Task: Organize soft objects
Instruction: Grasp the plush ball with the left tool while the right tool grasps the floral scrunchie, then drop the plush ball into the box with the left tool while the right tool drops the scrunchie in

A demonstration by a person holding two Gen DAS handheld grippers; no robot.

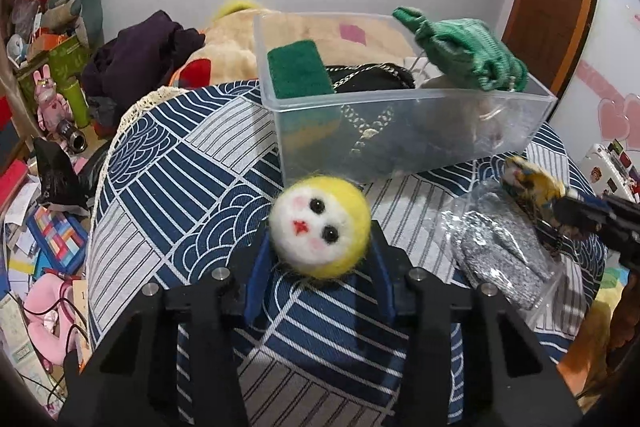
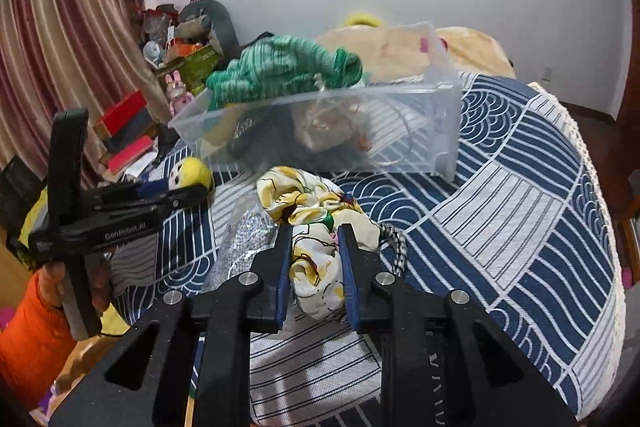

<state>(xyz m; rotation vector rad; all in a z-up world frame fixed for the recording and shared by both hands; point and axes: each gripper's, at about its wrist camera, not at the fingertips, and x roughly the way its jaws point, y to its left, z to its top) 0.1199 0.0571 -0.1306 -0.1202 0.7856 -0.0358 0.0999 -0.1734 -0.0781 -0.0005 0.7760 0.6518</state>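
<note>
Your left gripper (image 1: 318, 227) pinches the round yellow-and-white felt doll head (image 1: 319, 225); your right gripper (image 2: 314, 247) squeezes the crumpled yellow-patterned silky scarf (image 2: 316, 223), near the clear plastic bin (image 2: 400, 123).

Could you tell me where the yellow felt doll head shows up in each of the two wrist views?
Left wrist: felt head at centre, between the left gripper's jaws, just below the clear bin.
Right wrist: felt head at far left, in that same gripper.
Shared landmark: the clear bin.
</note>
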